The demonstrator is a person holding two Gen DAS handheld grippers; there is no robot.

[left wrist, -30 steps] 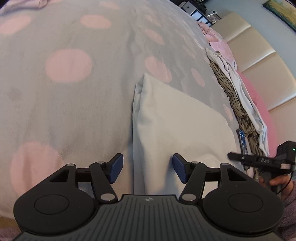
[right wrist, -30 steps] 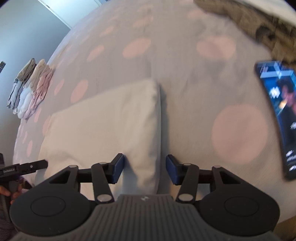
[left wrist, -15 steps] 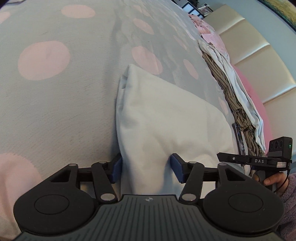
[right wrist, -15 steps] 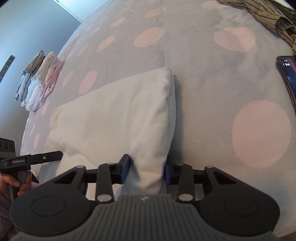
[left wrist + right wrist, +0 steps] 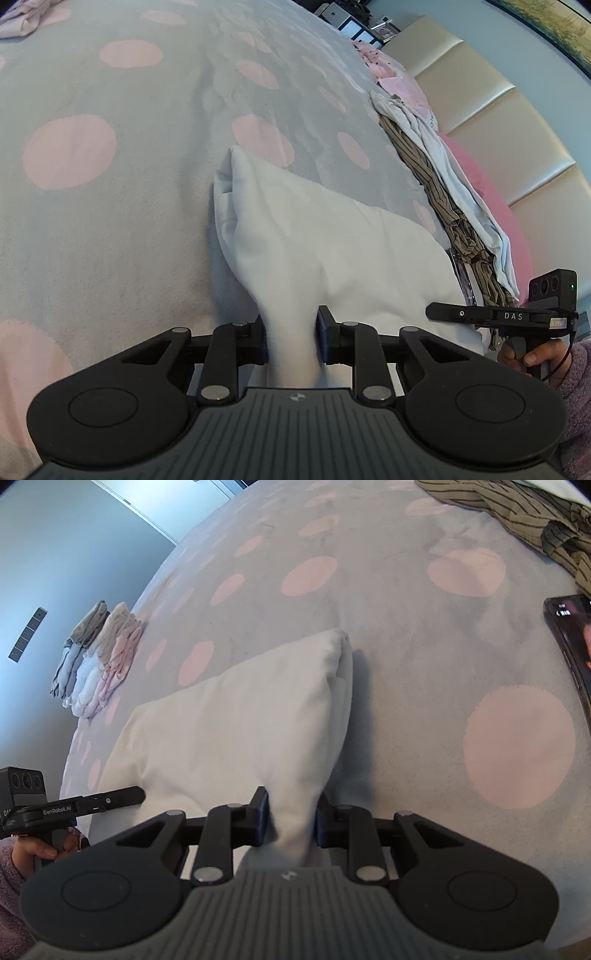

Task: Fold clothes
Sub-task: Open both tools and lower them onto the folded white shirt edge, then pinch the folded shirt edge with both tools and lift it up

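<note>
A white folded garment (image 5: 332,240) lies on a grey bedspread with pink dots (image 5: 110,184). My left gripper (image 5: 291,341) is shut on its near left corner, and the cloth bunches up between the blue pads. In the right wrist view the same white garment (image 5: 229,731) rises at its near right corner, where my right gripper (image 5: 290,823) is shut on it. Each gripper shows in the other's view: the right gripper (image 5: 436,312) at the lower right, the left gripper (image 5: 138,794) at the lower left, both held by a hand in a purple sleeve.
A heap of unfolded clothes (image 5: 443,177), striped brown and white, lies along the bed's right side beside a cream headboard (image 5: 517,122). A stack of folded clothes (image 5: 96,661) sits at the far left edge. A lit phone (image 5: 569,638) rests on the bedspread (image 5: 406,609) to the right.
Both grippers went from open, astride the garment's near corners, to shut on them. The pinched corners now stand lifted off the bedspread.
</note>
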